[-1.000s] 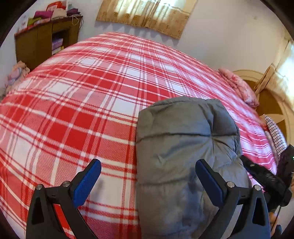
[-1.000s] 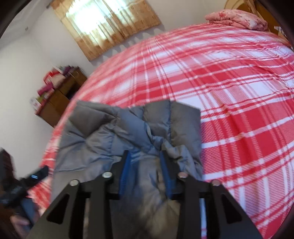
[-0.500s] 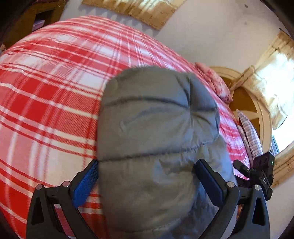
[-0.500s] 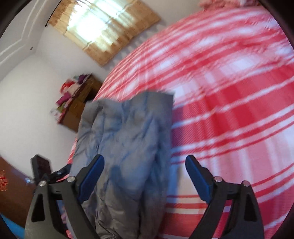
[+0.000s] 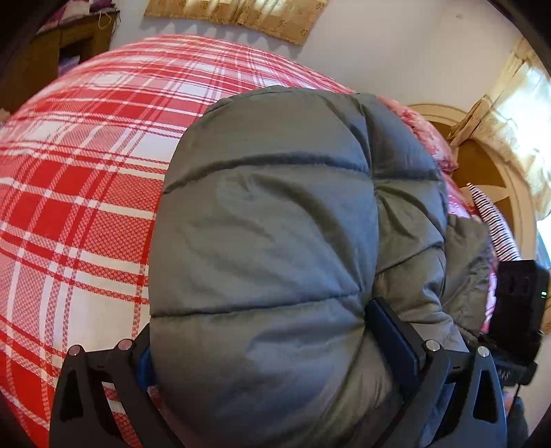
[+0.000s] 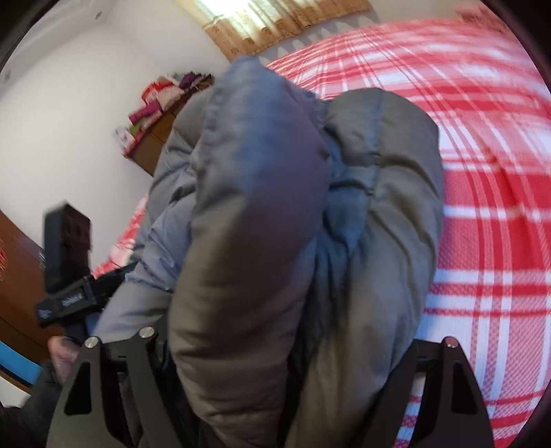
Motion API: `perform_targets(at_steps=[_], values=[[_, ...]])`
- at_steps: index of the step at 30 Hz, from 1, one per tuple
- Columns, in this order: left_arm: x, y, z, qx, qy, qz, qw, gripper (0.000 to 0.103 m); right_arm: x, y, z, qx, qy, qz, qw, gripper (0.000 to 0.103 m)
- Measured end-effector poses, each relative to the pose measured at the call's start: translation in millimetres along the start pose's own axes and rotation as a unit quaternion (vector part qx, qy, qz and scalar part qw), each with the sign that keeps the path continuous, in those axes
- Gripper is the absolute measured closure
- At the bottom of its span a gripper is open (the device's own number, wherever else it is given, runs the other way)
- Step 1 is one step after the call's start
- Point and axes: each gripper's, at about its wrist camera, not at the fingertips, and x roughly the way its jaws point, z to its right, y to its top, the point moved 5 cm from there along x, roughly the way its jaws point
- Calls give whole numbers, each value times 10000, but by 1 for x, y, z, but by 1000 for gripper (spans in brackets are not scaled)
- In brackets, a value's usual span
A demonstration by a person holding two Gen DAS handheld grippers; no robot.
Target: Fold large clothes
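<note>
A grey quilted puffer jacket (image 5: 268, 234) lies folded in a thick bundle on the red and white plaid bed (image 5: 75, 193). My left gripper (image 5: 261, 348) is wide open with the jacket's near end bulging between its fingers (image 5: 396, 331). The left finger is mostly hidden by the fabric. In the right wrist view the jacket (image 6: 261, 220) fills the middle, and my right gripper (image 6: 292, 365) is wide open around its bunched end. The fingertips are hidden under the fabric. The other gripper shows at the left (image 6: 65, 275).
A pink pillow (image 5: 430, 134) and a striped cloth (image 5: 492, 220) lie at the bed's head by a wooden headboard (image 5: 482, 169). A wooden shelf with folded clothes (image 6: 155, 113) stands by the wall. Curtains (image 6: 275, 20) hang behind the bed.
My right gripper opened off the jacket and pushed in around its end. My left gripper moved right and forward, so the jacket now fills the gap between its open fingers.
</note>
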Motion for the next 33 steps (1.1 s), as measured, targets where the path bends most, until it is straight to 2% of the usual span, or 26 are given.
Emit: perform_targets(at_steps=[2,3,4,5,7,8,11,17,21,24,28,33], values=[[-1,-1,2,72,74,67,9999,10,-1,-1,0,6,-20,38,10000,31],[-3,-2,4,120,89,108,9998,12,-1,-3,0,44,4,71,10000,37],[-6,-4,5,191,112,159,9996,19,-2,-5,-1,90,60,94,9999,45],[-9,-6,6,241,137,194,9994,26,-4,-6,-2,153,128,105,9997,48],[-17,-8,8,330,192,263,9989,35,-6,-10,-2,265,259,69,9993,61],[-22,-8,9,358,205,298,9987,41,-8,-11,-5,255,244,73,9994,62],[-38,-8,13,446,279,438,9977,49,-17,-15,-18,159,340,60,9993,70],[-76,-1,9,535,673,780,9932,51,-26,-11,-57,40,892,113,9959,75],[-117,1,-18,378,1143,1078,9869,51,-19,-1,-105,-367,1276,88,9911,75],[-150,3,-45,262,1665,1312,9769,51,1,11,-151,-819,1560,1,9844,76],[-190,6,-92,-67,2299,1616,9597,51,30,25,-207,-1329,1854,-116,9736,76],[-210,3,-154,-696,2692,1755,9444,51,78,38,-263,-2180,1752,-203,9599,76]])
